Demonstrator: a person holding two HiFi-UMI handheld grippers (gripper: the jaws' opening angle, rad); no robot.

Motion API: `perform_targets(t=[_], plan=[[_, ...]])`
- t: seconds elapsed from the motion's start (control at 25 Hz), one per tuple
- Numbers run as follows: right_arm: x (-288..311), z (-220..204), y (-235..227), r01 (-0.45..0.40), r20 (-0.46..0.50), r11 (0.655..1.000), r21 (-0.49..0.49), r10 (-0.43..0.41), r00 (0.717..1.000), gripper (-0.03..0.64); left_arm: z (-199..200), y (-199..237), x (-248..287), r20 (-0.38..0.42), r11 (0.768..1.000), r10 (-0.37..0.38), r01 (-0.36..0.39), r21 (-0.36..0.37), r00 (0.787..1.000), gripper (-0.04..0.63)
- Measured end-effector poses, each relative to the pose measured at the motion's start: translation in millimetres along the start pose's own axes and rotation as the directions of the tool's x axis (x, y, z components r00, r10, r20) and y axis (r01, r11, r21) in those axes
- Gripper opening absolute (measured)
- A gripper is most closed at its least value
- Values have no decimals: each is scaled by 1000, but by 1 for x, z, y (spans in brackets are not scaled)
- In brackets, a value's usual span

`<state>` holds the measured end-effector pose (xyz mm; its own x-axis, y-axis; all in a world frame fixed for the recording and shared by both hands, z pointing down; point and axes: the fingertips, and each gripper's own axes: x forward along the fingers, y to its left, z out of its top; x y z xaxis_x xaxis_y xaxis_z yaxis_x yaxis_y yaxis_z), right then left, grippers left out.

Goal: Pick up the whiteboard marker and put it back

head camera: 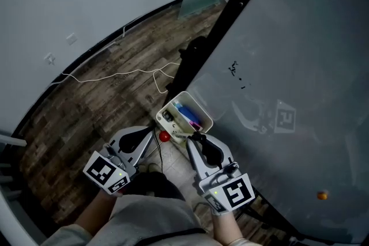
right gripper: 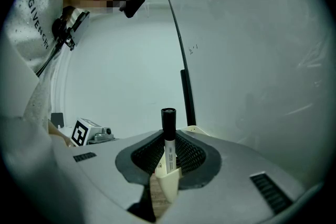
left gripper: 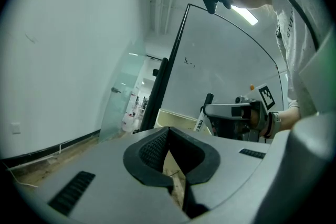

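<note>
A whiteboard marker (right gripper: pixel 168 136) with a black cap and white barrel stands upright between the pads of my right gripper (right gripper: pixel 168 153), which is shut on it. In the head view that gripper (head camera: pixel 198 138) hangs at the near edge of the white marker box (head camera: pixel 199 105) fixed to the whiteboard (head camera: pixel 300 66). Blue and pink markers (head camera: pixel 189 115) lie inside the box. My left gripper (head camera: pixel 144 136) sits just left of the box, jaws shut and empty (left gripper: pixel 169 136). The left gripper view shows the held marker (left gripper: pixel 202 115) and the box rim (left gripper: pixel 176 114).
A red round object (head camera: pixel 164 136) sits between the two grippers below the box. A white cable (head camera: pixel 115 75) trails over the wooden floor. The whiteboard's black frame (head camera: pixel 230 8) runs diagonally. An orange magnet (head camera: pixel 322 195) and a square tag (head camera: pixel 284 118) are on the board.
</note>
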<state>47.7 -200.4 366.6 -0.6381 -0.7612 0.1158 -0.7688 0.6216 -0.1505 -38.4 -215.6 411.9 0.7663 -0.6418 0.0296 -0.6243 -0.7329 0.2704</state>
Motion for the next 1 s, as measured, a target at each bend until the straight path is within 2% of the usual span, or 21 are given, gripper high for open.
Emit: perform_targets(t=[0.56,1.0], plan=[[5,-14,3,-2,-28,1000,-18,1,1000,75,-15,-1,-5,-14,999,20,-21,-36,1000,15],[11,-14,13,-10,-8,992,-124,9,1000,77,-22,-3,-13,-17,998,37,-38,-53,999,15]])
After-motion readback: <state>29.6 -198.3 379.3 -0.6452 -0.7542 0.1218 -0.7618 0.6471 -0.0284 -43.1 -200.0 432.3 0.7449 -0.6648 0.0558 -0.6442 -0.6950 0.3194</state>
